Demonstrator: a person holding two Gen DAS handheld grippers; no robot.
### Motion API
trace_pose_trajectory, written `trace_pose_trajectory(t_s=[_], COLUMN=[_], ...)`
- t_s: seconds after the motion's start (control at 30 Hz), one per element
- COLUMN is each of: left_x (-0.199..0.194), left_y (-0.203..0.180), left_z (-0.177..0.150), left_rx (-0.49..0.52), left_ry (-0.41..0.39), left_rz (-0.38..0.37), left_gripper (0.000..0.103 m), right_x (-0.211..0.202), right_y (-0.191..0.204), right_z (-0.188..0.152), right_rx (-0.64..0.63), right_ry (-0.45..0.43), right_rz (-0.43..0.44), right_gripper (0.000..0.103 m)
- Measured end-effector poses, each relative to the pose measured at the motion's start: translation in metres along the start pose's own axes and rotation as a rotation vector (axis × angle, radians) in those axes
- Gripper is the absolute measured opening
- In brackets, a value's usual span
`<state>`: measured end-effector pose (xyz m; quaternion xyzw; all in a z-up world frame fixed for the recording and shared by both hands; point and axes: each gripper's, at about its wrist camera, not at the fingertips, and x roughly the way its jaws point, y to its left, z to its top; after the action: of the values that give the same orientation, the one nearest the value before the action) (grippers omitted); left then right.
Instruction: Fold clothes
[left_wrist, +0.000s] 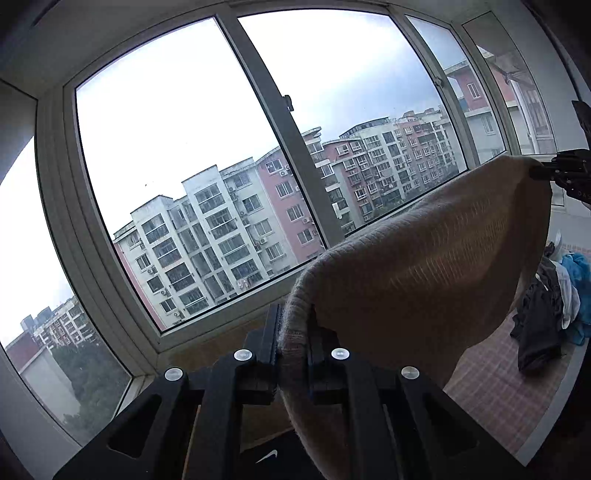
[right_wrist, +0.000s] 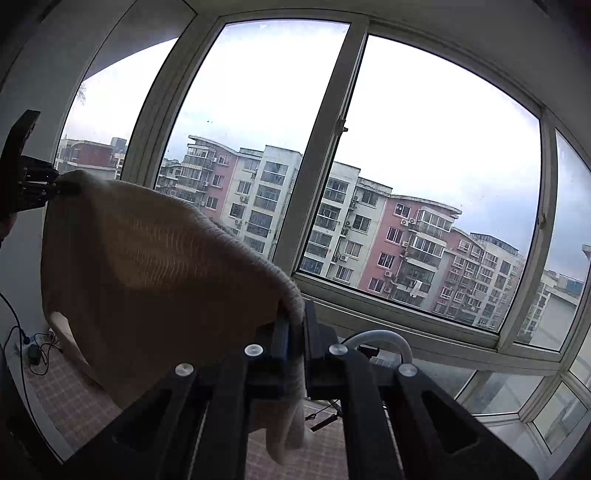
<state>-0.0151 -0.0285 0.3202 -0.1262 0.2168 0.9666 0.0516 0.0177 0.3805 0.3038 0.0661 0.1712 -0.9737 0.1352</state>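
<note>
A big sliding window (left_wrist: 229, 155) fills the wall, with pink and white apartment blocks (right_wrist: 369, 236) outside under grey sky. A white hose (right_wrist: 388, 338) curves below the sill. Dark cables (right_wrist: 33, 350) lie on the checked floor (left_wrist: 509, 391).

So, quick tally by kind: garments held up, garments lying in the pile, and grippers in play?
Held-up garments: 1, the beige knit sweater
Grippers clamping it: 2, left gripper, right gripper
Clothes pile: 1 heap, separate pieces unclear
Total: 4
</note>
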Motion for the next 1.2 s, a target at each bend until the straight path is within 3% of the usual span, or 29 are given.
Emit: trace_pose_trajectory(t_s=[0.17,0.27,0.37,0.43,0.47,0.57,0.67,0.73,0.8,0.97,1.03,1.1,1.2], left_x=[0.032,0.085,0.162,0.230,0.265,0.360,0.373,0.367,0.327,0.246,0.232,0.221,0.220], left_y=[-0.008,-0.013,-0.018,-0.027,-0.033,-0.063,-0.065,-0.063,-0.085,-0.164,-0.193,-0.205,-0.206], left_z=[-0.015,-0.035,-0.068,-0.106,-0.128,-0.209,-0.270,-0.304,-0.321,-0.363,-0.380,-0.396,-0.421], left_rx=[0.035,0.031,0.017,0.014,0.005,0.027,-0.036,-0.088,-0.145,-0.267,-0.240,-0.186,-0.235], left_ry=[0.087,0.185,0.304,0.405,0.461,0.692,0.801,0.852,0.879,0.969,1.012,1.034,1.063], left_rz=[-0.016,-0.044,-0.063,-0.067,-0.075,-0.077,-0.116,-0.150,-0.218,-0.420,-0.412,-0.347,-0.303], left_gripper=[0.010,0.010,0.010,0.011,0.018,0.021,0.016,0.019,0.018,0.025,0.029,0.030,0.039], right_x=[0.025,0.079,0.160,0.213,0.234,0.297,0.360,0.344,0.314,0.227,0.199,0.175,0.158], right_y=[0.002,-0.001,0.008,0.018,0.025,0.045,0.066,0.060,0.053,0.062,0.070,0.080,0.092], right_z=[-0.015,-0.040,-0.082,-0.121,-0.146,-0.221,-0.296,-0.328,-0.364,-0.447,-0.466,-0.475,-0.488], right_rx=[-0.013,0.010,0.021,0.024,0.021,0.010,0.000,0.081,0.181,0.318,0.358,0.348,0.339], right_ry=[0.042,0.121,0.229,0.324,0.387,0.576,0.765,0.816,0.877,1.042,1.082,1.103,1.125], right_rz=[-0.027,0.001,0.011,0.023,0.035,0.069,0.104,0.162,0.227,0.265,0.298,0.312,0.333], right_gripper=[0.006,0.006,0.006,0.006,0.006,0.008,0.010,0.021,0.044,0.044,0.044,0.046,0.048])
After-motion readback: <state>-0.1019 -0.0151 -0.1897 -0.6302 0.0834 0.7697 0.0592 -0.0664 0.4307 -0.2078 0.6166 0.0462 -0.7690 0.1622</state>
